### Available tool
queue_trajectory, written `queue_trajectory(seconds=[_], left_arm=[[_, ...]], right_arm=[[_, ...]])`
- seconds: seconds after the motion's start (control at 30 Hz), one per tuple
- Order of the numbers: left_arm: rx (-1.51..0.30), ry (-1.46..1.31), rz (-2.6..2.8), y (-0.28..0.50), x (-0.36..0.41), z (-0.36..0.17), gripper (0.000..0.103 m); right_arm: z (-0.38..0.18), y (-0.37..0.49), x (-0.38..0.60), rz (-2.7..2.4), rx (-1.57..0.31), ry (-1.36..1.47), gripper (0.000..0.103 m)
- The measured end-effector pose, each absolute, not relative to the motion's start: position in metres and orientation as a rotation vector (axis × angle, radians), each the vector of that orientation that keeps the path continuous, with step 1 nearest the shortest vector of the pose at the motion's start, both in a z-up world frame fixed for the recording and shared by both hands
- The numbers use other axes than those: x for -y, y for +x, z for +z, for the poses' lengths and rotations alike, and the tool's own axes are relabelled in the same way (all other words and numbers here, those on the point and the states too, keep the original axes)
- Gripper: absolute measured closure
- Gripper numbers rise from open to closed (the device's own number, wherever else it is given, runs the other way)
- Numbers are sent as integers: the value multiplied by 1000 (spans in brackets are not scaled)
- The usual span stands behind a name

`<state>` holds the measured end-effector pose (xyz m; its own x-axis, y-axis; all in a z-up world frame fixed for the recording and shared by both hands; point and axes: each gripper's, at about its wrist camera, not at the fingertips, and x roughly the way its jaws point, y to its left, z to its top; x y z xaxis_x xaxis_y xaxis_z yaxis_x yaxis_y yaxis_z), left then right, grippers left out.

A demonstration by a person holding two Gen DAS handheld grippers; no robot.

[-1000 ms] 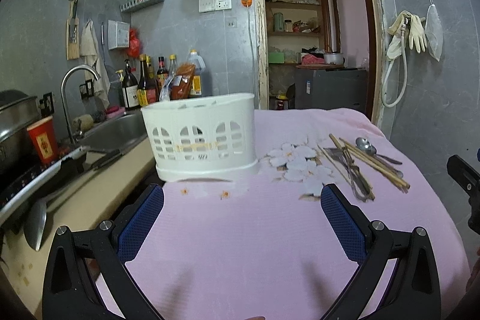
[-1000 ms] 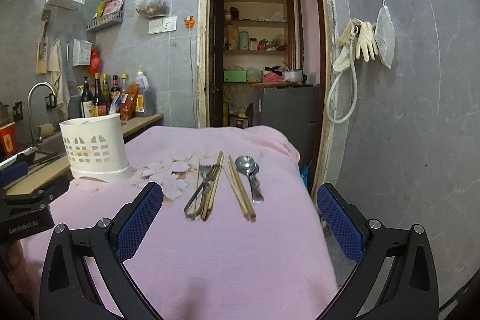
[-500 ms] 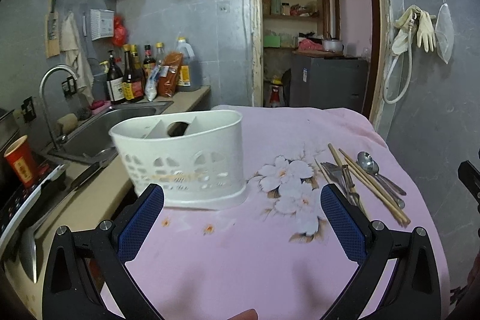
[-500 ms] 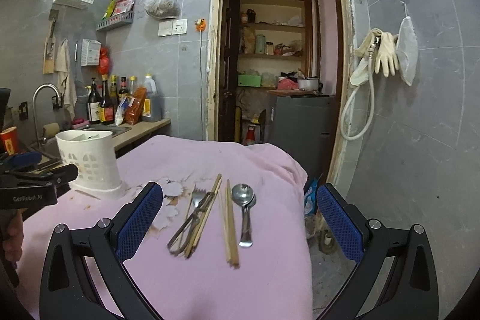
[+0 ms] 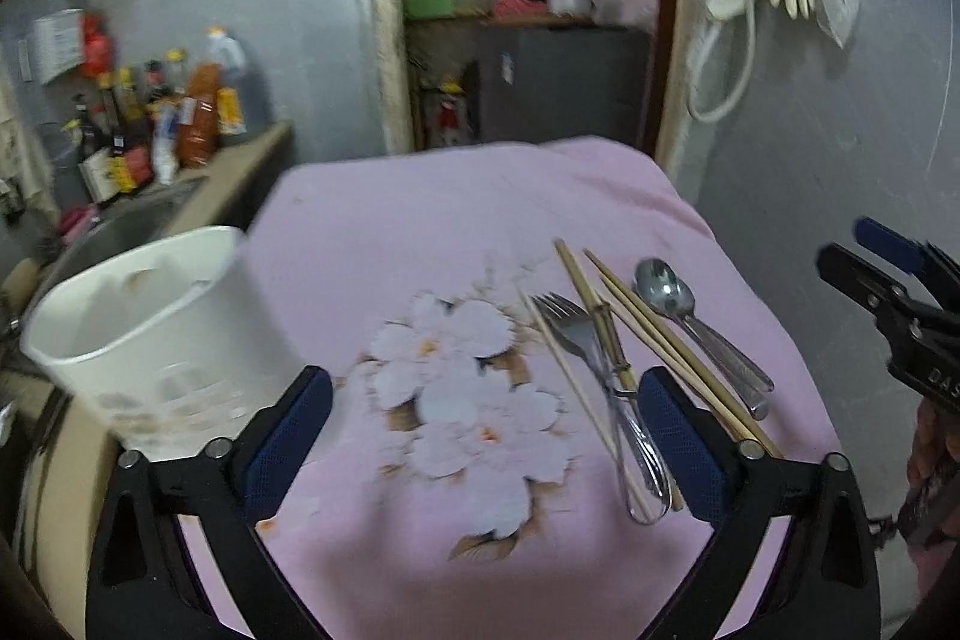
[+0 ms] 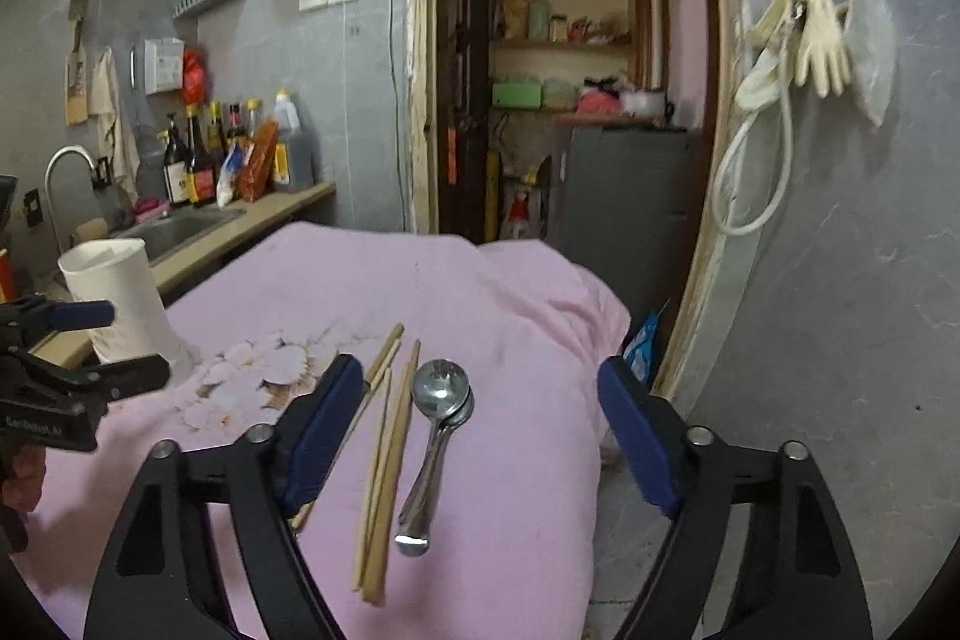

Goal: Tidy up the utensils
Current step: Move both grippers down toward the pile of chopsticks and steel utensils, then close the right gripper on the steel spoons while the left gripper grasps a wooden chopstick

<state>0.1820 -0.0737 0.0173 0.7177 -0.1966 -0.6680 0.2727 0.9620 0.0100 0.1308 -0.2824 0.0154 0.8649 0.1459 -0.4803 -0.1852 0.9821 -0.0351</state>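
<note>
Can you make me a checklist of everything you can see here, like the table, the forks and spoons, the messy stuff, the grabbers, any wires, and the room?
Surface: pink flowered cloth covers the table.
Job's things: white utensil holder upright at the cloth's left edge; forks, chopsticks and spoons lie loose side by side on the cloth.
Clutter: nothing seen on the cloth besides these.
Grippers: left gripper open, empty, jaws have just been closing a little; right gripper open, jaws just been closing, spoons and chopsticks between them, untouched.
Cables: white hose hangs on the wall.
Surroundings: sauce bottles by the sink; rubber gloves hung up.
</note>
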Motion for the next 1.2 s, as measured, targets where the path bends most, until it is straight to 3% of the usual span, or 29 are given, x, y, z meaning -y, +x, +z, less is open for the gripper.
queue_trajectory(seconds=[0.13, 0.2, 0.4, 0.6, 0.9, 1.0, 1.2], left_arm=[[-812, 136, -309, 213, 85, -6, 32], [-860, 126, -338, 224, 86, -17, 47], [-1003, 60, -405, 265, 81, -47, 74], [-1033, 11, -459, 285, 76, -55, 82], [-1071, 13, -508, 302, 80, -55, 84], [-1073, 55, -486, 300, 86, -55, 93], [-1115, -13, -499, 305, 84, -56, 95]], right_arm=[[1, 157, 276, 203, -579, -117, 41], [-6, 170, 273, 224, -623, -129, 48], [-29, 206, 261, 269, -762, -175, 58], [-39, 223, 258, 275, -821, -184, 61], [-48, 234, 256, 285, -871, -182, 61], [-50, 238, 250, 293, -879, -198, 61], [-52, 251, 236, 283, -892, -259, 61]])
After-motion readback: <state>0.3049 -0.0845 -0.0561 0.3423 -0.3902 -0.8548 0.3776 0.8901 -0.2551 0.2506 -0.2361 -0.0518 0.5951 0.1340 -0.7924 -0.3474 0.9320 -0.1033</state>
